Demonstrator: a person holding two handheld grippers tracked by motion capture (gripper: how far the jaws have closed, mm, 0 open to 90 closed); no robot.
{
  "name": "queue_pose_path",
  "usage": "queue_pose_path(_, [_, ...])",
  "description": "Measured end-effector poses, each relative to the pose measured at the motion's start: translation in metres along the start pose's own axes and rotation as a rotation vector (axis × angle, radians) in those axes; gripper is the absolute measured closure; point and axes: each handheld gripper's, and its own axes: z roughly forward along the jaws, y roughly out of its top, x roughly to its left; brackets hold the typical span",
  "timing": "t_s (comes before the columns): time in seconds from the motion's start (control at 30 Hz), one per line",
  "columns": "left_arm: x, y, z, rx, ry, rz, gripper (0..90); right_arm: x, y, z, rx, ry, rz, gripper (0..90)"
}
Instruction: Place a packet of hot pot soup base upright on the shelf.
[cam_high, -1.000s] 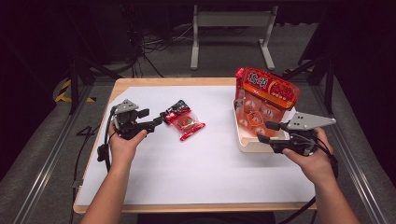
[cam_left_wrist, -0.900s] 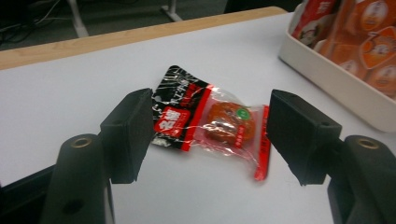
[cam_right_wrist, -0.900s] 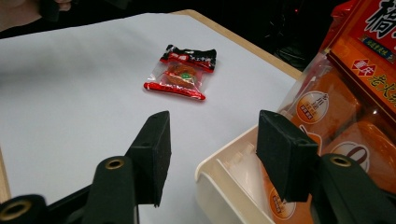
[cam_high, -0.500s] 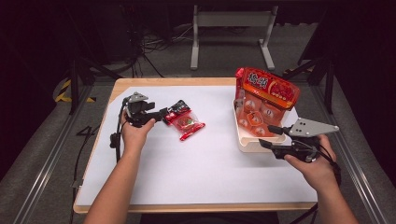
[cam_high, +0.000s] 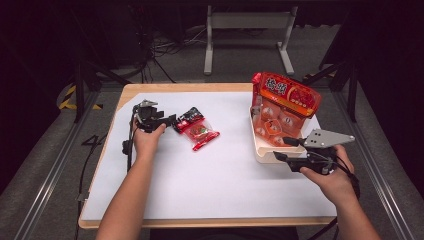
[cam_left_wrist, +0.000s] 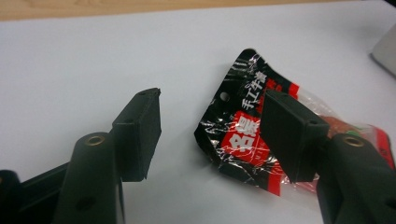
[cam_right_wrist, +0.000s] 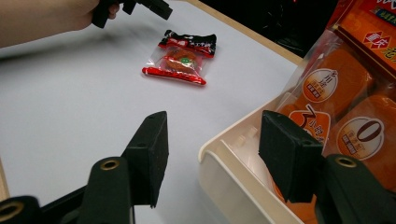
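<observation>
The right gripper (cam_high: 281, 149) is hanging wide open and empty, its jaws straddling the near corner of the cream tray (cam_right_wrist: 233, 186), probably to steady it. Just beyond those jaws, orange snack packs (cam_high: 276, 120) are standing in the tray, and a big red bag (cam_high: 287, 92) is leaning over its far rim. Across bare white table (cam_high: 210, 180), the left gripper (cam_left_wrist: 210, 133) is also gaping, holding nothing, while the small snack packet (cam_left_wrist: 247, 135) is lying flat right ahead of it, black end nearest, apparently lined up for a pinch. Open sheet is surrounding the packet, with the table edge well off.
</observation>
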Motion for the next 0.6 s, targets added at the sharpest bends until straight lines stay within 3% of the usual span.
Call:
queue_pose_path(0.33, [0.001,-0.007,0.015,0.067,-0.001,-0.048,43.1,-0.001,-0.001,0.003,-0.002,0.014,0.008,42.7])
queue_pose_path(0.6, [-0.001,-0.010,0.021,0.113,-0.012,-0.056,50.0,0.002,0.000,0.004,0.003,0.028,0.000,42.2])
